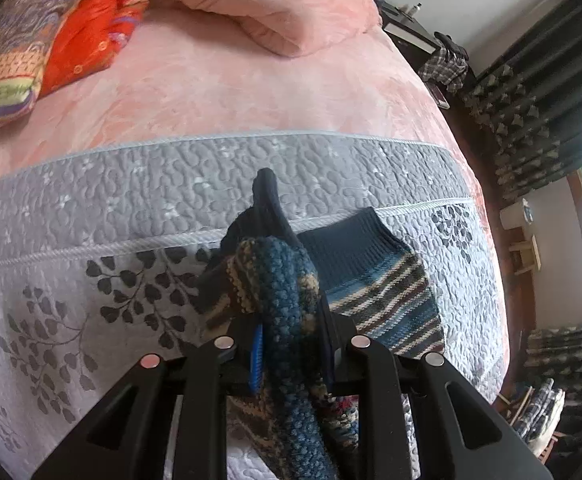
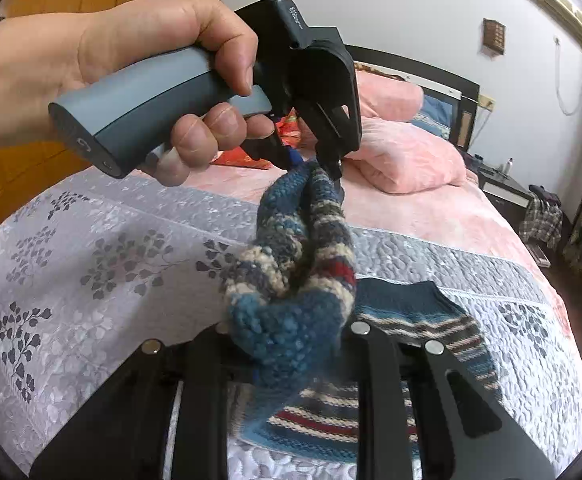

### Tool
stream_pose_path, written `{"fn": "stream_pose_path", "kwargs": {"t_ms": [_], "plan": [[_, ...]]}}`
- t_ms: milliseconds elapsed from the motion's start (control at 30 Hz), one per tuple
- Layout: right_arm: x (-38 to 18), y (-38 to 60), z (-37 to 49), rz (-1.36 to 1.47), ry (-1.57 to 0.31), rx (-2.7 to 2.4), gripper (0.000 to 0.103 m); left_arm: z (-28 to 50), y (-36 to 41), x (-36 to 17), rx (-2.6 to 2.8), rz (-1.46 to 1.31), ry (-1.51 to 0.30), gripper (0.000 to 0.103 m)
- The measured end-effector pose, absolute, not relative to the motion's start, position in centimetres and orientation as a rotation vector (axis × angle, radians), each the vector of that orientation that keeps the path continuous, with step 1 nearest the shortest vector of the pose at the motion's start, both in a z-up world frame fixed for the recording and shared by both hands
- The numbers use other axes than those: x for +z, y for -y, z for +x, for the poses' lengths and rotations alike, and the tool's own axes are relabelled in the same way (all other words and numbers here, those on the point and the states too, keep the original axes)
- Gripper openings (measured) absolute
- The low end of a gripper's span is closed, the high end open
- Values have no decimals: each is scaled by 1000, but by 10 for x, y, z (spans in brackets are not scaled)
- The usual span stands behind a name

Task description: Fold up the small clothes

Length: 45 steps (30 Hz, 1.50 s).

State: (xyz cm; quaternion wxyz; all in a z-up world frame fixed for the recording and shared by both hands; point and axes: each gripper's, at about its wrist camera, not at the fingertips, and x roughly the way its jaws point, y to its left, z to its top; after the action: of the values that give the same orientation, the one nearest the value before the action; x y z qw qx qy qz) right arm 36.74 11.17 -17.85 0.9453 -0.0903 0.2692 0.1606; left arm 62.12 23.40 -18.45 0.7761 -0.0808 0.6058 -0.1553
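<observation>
At lower centre, left gripper [image 1: 291,344] and right gripper [image 2: 291,360] both clamp one knitted sock [image 2: 291,264]; uneven pull could slip it onto the quilt [image 2: 91,248].

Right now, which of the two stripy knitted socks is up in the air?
The bunched blue-and-beige striped woollen sock, pinched between the left tongs and right tongs. The other striped sock lies flat on the grey quilted bedspread.

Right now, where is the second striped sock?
The flat striped sock lies on the grey quilt, below the lifted sock held between the left gripper and right gripper.
</observation>
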Motion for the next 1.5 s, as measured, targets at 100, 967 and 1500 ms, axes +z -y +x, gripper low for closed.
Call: {"fn": "stream_pose_path", "kwargs": {"t_ms": [100, 967, 1500], "plan": [[-177, -97, 369, -160, -550, 313, 19, 622, -218, -184, -337, -161, -1312, 22], [-204, 9, 375, 7, -600, 192, 18, 631, -78, -210, -363, 20, -1364, 22], [-239, 67, 375, 154, -640, 155, 17, 630, -4, -256, -344, 147, -1394, 22]]}}
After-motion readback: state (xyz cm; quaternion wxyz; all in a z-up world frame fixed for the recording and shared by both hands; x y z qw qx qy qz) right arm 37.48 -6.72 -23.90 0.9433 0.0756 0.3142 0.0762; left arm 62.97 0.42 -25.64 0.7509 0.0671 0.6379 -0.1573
